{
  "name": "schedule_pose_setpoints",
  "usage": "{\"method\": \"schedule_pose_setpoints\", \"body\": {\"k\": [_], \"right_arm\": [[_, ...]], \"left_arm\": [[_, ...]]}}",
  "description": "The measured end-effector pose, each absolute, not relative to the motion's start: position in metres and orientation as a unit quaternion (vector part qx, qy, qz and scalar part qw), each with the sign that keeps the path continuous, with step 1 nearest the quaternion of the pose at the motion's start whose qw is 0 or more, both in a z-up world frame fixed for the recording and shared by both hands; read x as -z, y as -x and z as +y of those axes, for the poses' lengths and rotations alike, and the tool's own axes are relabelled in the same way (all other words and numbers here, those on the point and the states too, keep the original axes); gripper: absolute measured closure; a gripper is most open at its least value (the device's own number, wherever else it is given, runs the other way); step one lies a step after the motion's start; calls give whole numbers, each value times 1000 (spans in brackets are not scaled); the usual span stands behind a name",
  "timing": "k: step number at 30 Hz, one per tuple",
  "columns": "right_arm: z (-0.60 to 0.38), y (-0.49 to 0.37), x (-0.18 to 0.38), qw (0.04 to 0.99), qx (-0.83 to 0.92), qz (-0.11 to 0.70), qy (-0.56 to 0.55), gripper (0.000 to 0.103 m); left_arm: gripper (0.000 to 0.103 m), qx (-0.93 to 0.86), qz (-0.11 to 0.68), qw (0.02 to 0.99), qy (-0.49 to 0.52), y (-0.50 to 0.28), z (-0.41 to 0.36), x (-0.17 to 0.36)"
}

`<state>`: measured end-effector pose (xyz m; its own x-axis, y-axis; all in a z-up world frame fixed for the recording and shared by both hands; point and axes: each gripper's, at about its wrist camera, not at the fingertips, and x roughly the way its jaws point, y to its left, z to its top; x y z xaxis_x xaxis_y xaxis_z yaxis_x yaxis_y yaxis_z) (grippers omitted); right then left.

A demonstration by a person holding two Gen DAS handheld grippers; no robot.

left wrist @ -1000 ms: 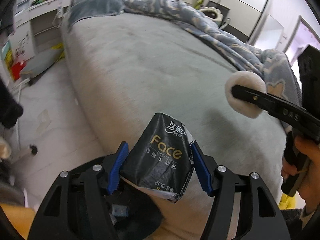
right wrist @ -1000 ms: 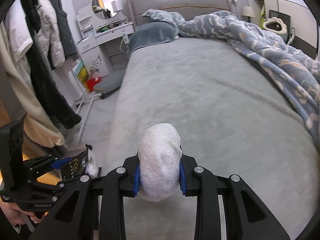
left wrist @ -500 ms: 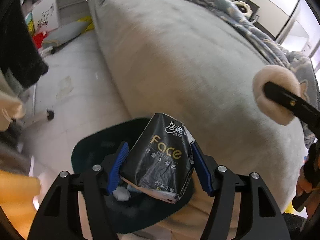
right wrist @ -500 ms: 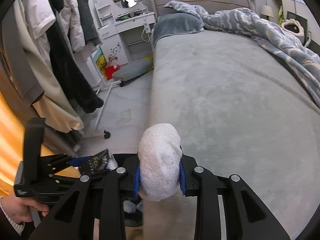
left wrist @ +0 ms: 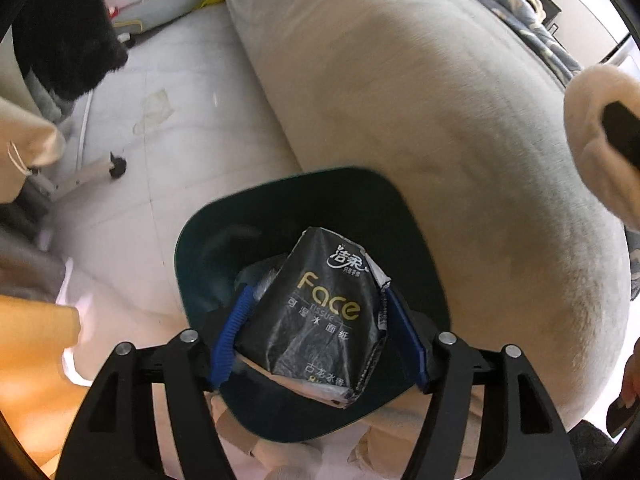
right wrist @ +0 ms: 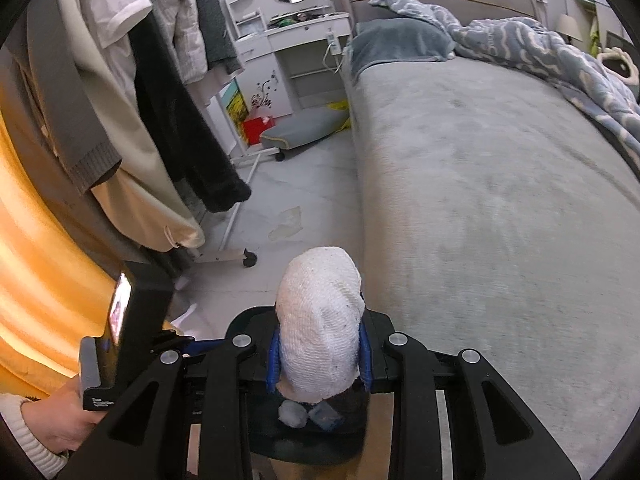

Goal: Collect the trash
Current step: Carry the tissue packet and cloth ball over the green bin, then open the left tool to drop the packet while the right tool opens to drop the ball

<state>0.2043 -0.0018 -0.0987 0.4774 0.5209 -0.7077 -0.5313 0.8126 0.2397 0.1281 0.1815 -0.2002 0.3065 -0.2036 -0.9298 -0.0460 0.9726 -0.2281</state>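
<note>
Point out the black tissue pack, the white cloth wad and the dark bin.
black tissue pack (left wrist: 320,312), left wrist view, printed front face.
white cloth wad (right wrist: 320,320), right wrist view, knitted middle.
dark bin (left wrist: 280,188), left wrist view, far rim.

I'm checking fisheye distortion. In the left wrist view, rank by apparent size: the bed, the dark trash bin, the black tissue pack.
1. bed, fills most of the frame.
2. dark trash bin, its rim spans the middle.
3. black tissue pack, smallest, though it sits nearest the camera in the left gripper, which inflates it.

Left wrist view: steep downward, close over bin (left wrist: 208,248). Right wrist view: forward along bed (right wrist: 500,184). Shared: bin, bed.
</note>
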Motion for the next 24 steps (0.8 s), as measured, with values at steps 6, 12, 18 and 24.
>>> {"method": "schedule_pose_setpoints", "body": {"k": [6, 12, 18, 24], "right_arm": [[22, -209, 111, 847, -313, 429, 17, 73], [41, -212, 134, 830, -313, 461, 29, 73], [58, -217, 166, 811, -304, 497, 44, 73], [71, -216, 204, 784, -300, 540, 65, 71]], "left_arm": [[20, 35, 593, 797, 112, -123, 203, 205], [17, 31, 582, 802, 127, -120, 217, 199], [17, 30, 564, 815, 129, -118, 228, 189], [21, 22, 519, 845, 126, -115, 242, 165]]}}
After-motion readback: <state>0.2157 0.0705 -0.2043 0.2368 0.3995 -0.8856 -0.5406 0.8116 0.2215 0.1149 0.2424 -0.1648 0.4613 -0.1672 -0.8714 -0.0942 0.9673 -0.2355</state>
